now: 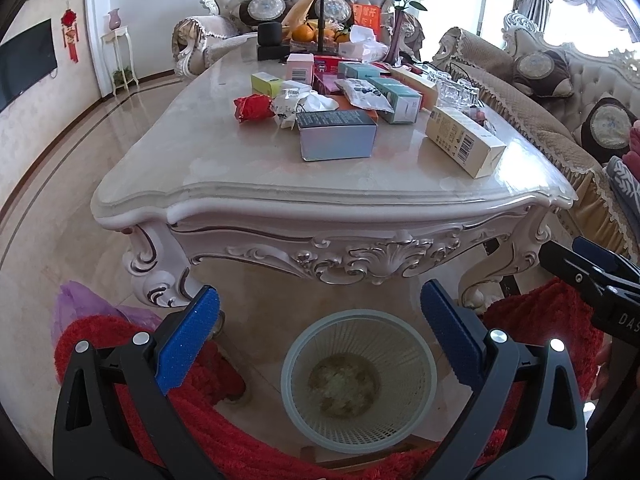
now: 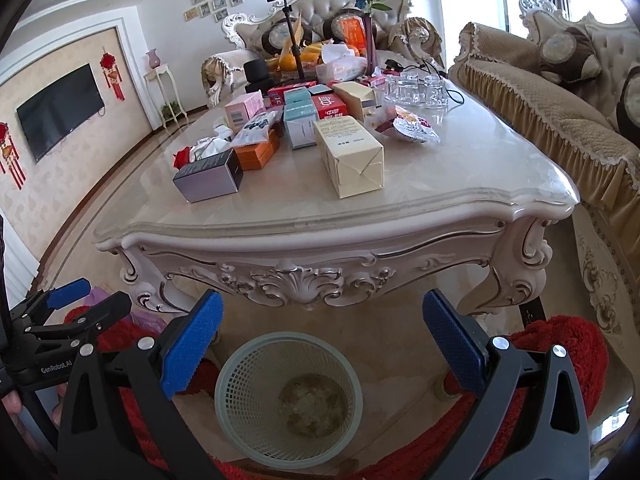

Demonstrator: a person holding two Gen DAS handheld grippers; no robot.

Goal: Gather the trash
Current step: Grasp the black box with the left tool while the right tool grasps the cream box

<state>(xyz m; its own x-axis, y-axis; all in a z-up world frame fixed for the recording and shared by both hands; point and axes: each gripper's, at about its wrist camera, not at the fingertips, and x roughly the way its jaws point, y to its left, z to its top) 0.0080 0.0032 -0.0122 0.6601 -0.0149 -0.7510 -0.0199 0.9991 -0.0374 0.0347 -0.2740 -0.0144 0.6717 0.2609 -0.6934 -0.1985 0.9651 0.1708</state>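
Note:
A white mesh waste basket (image 1: 420, 364) (image 2: 240, 392) stands on the floor in front of the marble coffee table (image 1: 248, 168) (image 2: 288, 200). On the table lie a crumpled red wrapper (image 1: 253, 107) (image 2: 182, 157), crumpled white tissue (image 1: 298, 105) (image 2: 216, 145), a grey box (image 1: 338, 136) (image 2: 208, 178), a cream carton (image 1: 464, 140) (image 2: 350, 156) and a snack packet (image 2: 414, 127). My left gripper (image 1: 320, 308) is open and empty above the basket. My right gripper (image 2: 322, 312) is open and empty above the basket. Each shows at the edge of the other's view.
Several more boxes, a tissue pack (image 1: 362, 46), glasses (image 2: 416, 88), fruit, a vase of roses (image 1: 404, 16) and a tripod (image 1: 322, 8) crowd the table's far half. Sofas stand at the right (image 1: 560, 92) and behind. A red rug (image 1: 192, 412) and a purple bag (image 1: 80, 304) lie near the basket.

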